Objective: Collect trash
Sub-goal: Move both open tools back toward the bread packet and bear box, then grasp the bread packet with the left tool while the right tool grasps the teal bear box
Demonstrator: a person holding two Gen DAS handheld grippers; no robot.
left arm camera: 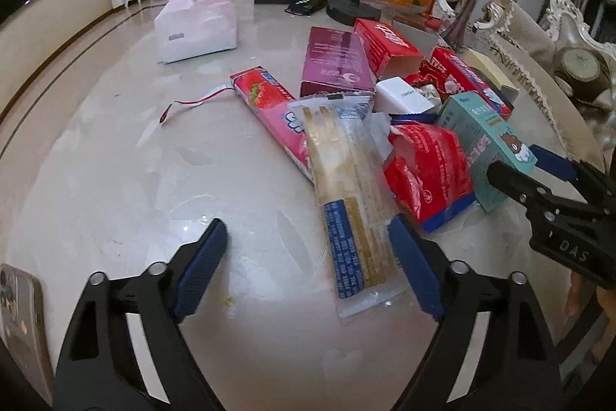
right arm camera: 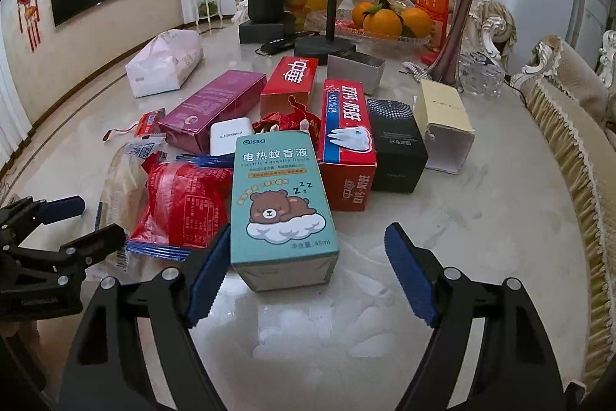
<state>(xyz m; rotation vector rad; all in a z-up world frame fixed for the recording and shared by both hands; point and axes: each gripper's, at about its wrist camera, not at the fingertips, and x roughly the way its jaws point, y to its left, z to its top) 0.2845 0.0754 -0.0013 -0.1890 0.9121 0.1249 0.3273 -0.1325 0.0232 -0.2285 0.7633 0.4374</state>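
Observation:
Trash lies in a heap on the marble table (left arm camera: 115,180). A long clear wrapper (left arm camera: 346,203) lies with its near end between the fingers of my open left gripper (left arm camera: 308,249). Beside it are a red crumpled bag (left arm camera: 427,168), a pink toothpaste box (left arm camera: 269,106) and a purple box (left arm camera: 335,60). A teal bear box (right arm camera: 281,203) lies with its near end between the fingers of my open right gripper (right arm camera: 308,257), the left pad close to it. The right gripper also shows in the left wrist view (left arm camera: 539,172). Red toothpaste boxes (right arm camera: 346,141) lie behind.
A white tissue pack (left arm camera: 196,26) sits at the far left. A black box (right arm camera: 396,149), a cream box (right arm camera: 446,122), a stand base (right arm camera: 325,45), a fruit tray (right arm camera: 385,37) and a vase (right arm camera: 458,26) stand behind. A phone (left arm camera: 19,318) lies near left.

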